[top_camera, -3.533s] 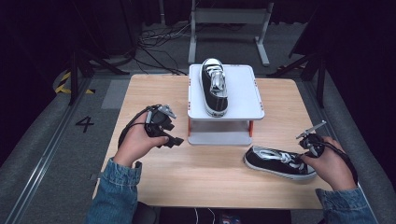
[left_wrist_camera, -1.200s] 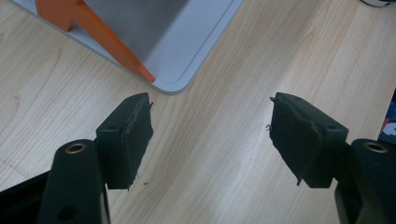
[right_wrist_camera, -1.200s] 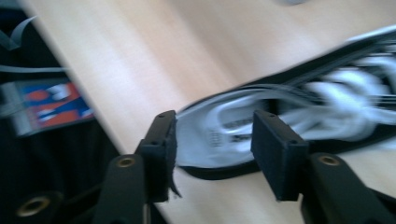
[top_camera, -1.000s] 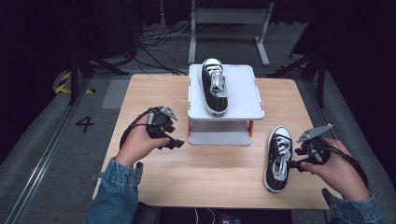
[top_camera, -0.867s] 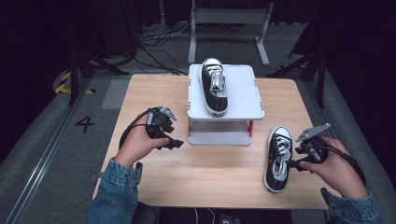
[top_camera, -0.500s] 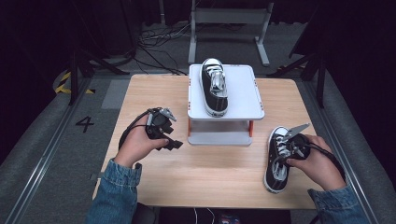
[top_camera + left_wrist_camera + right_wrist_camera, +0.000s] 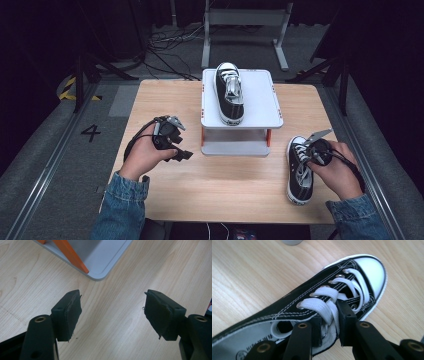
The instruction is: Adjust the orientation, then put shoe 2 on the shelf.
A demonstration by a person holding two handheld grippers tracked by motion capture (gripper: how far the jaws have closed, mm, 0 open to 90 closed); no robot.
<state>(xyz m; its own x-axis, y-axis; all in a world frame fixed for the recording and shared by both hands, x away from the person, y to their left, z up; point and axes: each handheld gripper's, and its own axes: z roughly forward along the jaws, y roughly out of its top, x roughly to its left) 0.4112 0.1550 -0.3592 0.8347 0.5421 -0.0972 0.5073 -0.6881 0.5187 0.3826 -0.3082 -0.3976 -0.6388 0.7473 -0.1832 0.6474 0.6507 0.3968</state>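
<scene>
At the near right of the table (image 7: pixel 220 200), the right gripper (image 7: pixel 311 150) sits over the throat of a black sneaker (image 7: pixel 300 170) that lies flat on the wood, heel toward the person and white toe cap pointing away toward the stand. The right gripper view shows the jaws have just been closing and are now narrow, pinched on the sneaker's tongue and the white laces (image 7: pixel 329 300) that cross it: one jaw reaches down inside the opening, the other presses from the far side, with the laced strip squeezed between them. Across the table at the near left, the left gripper (image 7: pixel 172 142) rests in the person's hand just above the bare wood, its jaws spread wide with nothing between them; the left gripper view shows only table grain in the gap and a corner of the stand's lower shelf beyond. Farther back, at the middle of the table, stands the grey stand (image 7: pixel 265 105) with orange legs, and on its top lies a second sneaker (image 7: pixel 229 92), toe pointing away from the person.
</scene>
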